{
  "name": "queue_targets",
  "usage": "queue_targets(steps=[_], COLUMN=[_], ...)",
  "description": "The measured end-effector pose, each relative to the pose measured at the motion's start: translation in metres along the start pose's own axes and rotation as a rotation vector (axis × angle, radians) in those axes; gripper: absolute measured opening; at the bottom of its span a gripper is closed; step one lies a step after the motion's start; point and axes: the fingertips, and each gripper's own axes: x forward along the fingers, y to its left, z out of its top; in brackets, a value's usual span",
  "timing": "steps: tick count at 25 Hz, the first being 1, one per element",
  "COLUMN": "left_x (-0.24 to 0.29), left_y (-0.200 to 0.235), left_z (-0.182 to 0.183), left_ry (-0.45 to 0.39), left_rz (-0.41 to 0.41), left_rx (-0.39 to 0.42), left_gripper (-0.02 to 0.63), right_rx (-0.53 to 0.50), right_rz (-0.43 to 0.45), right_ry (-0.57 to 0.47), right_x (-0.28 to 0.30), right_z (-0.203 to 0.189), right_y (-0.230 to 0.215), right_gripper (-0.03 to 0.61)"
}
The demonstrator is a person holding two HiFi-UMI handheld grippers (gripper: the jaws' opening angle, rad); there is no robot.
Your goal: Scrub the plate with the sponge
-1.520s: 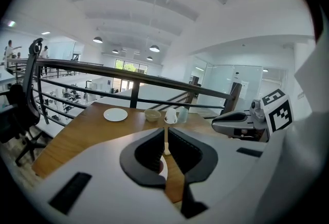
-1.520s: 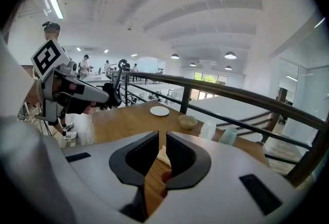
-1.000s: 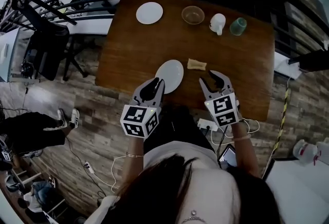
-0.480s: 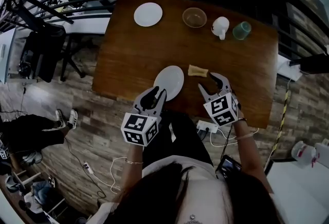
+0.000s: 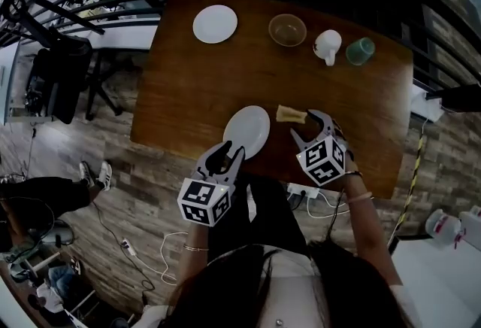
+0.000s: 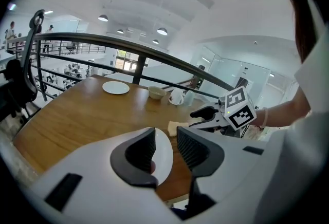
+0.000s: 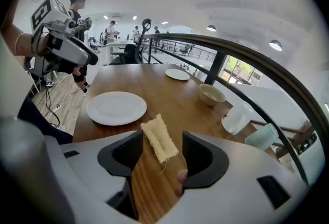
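Observation:
A white plate [image 5: 247,131] lies near the wooden table's [image 5: 188,86] front edge, with a yellow sponge [image 5: 290,114] flat on the wood to its right. My left gripper [image 5: 225,156] hovers at the plate's near rim. Its jaws have just been opening, and the plate [image 6: 163,159] shows in the gap with neither pad touching it. My right gripper [image 5: 308,125] points down at the sponge [image 7: 157,135]. Its jaws have also just been opening, and they stand wide on either side of the sponge without pressing on it.
Along the table's far side stand a second white plate [image 5: 215,24], a bowl [image 5: 287,29], a white mug [image 5: 328,46] and a green cup [image 5: 360,50]. A black railing runs behind the table. An office chair [image 5: 56,71] stands on the floor at the left.
Both grippers have sunk toward the table's front edge and their jaws stand wider. The right one has tipped down over the sponge. Plate and sponge lie where they were.

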Motion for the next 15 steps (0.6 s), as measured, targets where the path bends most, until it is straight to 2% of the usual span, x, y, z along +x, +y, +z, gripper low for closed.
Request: queue_targets(steps=[15], left_x=[0.016], left_y=[0.019], left_z=[-0.019], left_ry=[0.040], left_rz=[0.004], left_rx=[-0.062], left_gripper=[0.137], right_rx=[-0.082], right_rz=[0.068], right_ry=[0.142], right_x=[0.042], right_z=[-0.028], right_y=[-0.001], right_gripper=[0.242])
